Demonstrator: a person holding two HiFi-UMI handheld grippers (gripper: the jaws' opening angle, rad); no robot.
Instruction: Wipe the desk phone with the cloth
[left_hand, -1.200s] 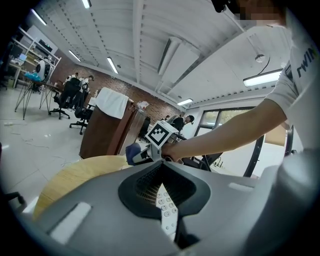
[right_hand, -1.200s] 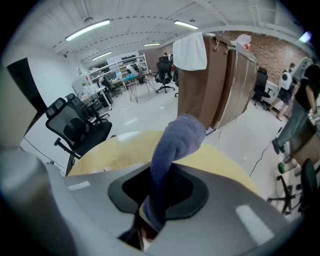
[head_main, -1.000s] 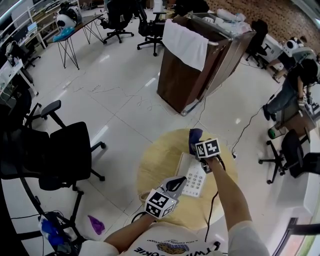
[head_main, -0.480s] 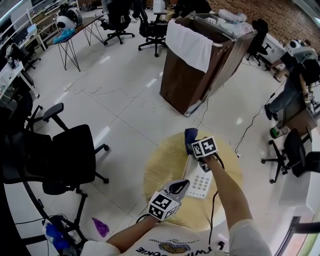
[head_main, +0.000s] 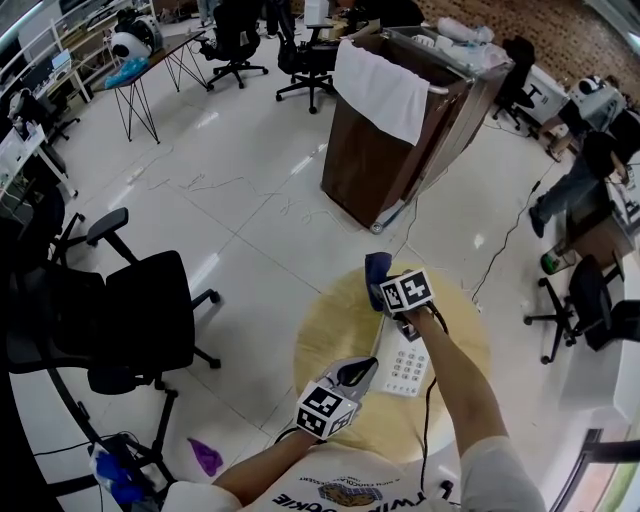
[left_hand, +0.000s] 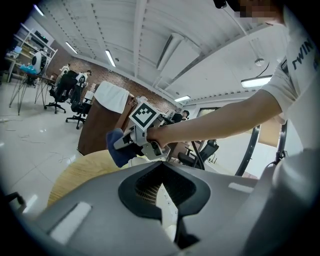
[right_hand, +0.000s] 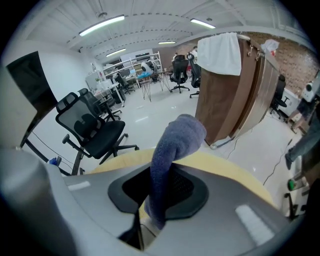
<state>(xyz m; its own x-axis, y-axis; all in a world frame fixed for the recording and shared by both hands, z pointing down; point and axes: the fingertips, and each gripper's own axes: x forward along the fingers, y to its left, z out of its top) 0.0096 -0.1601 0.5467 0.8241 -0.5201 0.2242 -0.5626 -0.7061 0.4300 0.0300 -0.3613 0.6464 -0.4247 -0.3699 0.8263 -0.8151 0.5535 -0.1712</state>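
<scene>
The person stands over a round, pale straw-coloured counter (head_main: 325, 335) with the white push-button desk phone (head_main: 405, 368) lying flat on it, a little toward 3 o'clock from the middle. The right gripper (head_main: 388, 288) hangs beyond the phone's far end, toward 12 o'clock. Its jaws are pinched on a dark blue cloth (head_main: 377, 268), and most of that cloth stands up past the tips in a thick fold. I cannot tell from here whether any cloth touches the phone.

The left gripper (head_main: 362, 370) sits at about 7 o'clock, just beside the phone's near left edge. Its jaws are closed with nothing between them.

To my eye the wipe itself is the job in hand. To do it well, I'd tip the right gripper so the loose fold lies flat on the keypad, not just the pinched edge, then drag it along the phone from 12 toward 6 in overlapping passes.

The phone looks light and may slide on the smooth top, so the left gripper would do best resting against its side to pin it. Light pressure should keep the buttons and the handset from being knocked.
</scene>
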